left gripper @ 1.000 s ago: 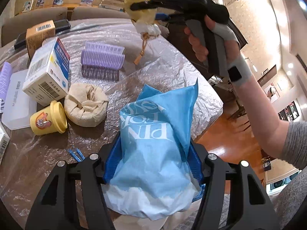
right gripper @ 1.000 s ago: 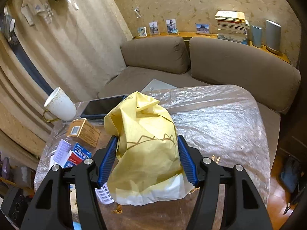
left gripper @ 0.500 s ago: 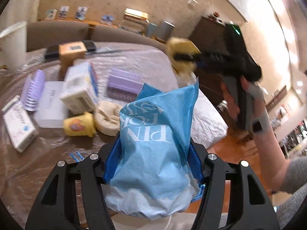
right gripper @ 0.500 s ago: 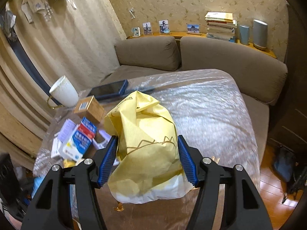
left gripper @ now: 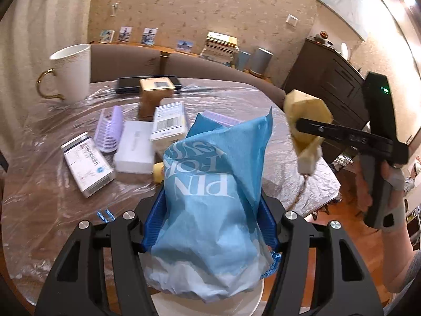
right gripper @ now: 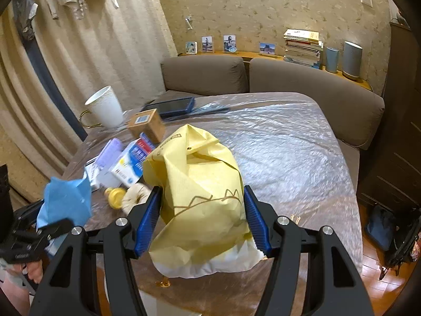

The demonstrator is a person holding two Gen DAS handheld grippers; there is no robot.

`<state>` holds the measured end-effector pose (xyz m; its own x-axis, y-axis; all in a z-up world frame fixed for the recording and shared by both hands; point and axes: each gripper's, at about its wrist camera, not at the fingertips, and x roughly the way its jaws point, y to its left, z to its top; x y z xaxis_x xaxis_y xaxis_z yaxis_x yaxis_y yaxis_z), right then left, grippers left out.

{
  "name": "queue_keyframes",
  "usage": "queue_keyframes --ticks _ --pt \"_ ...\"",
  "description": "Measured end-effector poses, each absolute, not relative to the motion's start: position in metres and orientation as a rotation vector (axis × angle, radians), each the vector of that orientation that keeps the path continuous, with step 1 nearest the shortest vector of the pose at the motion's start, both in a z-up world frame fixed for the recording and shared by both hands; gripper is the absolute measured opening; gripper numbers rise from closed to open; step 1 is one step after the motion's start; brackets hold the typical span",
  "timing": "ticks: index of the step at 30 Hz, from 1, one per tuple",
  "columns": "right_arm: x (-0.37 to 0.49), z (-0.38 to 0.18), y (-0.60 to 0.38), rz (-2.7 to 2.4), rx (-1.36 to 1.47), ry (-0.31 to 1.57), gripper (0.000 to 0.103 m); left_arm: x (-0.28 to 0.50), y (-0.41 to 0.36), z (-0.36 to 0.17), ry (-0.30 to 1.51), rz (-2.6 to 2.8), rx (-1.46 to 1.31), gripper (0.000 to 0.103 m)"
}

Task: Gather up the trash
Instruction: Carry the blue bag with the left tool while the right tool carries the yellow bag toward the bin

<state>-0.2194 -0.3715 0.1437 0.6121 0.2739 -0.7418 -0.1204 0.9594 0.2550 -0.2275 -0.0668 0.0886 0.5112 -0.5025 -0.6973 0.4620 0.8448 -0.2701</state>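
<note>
The left gripper [left gripper: 210, 234] is staying clamped on the crumpled blue bag [left gripper: 213, 197], now lifted back toward the near edge of the bench [left gripper: 39, 210]. The right gripper [right gripper: 201, 221] is keeping its squeeze on the yellow bag [right gripper: 200, 192], having swung away from over the bench to its right side. The white mug [left gripper: 72, 73] is coming into the left view.

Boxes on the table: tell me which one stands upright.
The brown cardboard box with the label on top, in front of the dark tablet. The white boxes nearer the mug lie flat.
</note>
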Motion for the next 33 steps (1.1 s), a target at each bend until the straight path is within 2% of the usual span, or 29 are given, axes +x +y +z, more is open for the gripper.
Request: queue_keyframes --ticks 15,33 --pt "-0.287 0.131 -0.321 0.339 0.166 0.955 0.06 -0.26 -0.043 0.082 0.866 -0.45 0.058 0.062" --pt "-0.336 0.098 -0.289 0.45 0.171 1.088 0.06 -0.317 -0.029 0.06 0.954 -0.526 0.053 0.062"
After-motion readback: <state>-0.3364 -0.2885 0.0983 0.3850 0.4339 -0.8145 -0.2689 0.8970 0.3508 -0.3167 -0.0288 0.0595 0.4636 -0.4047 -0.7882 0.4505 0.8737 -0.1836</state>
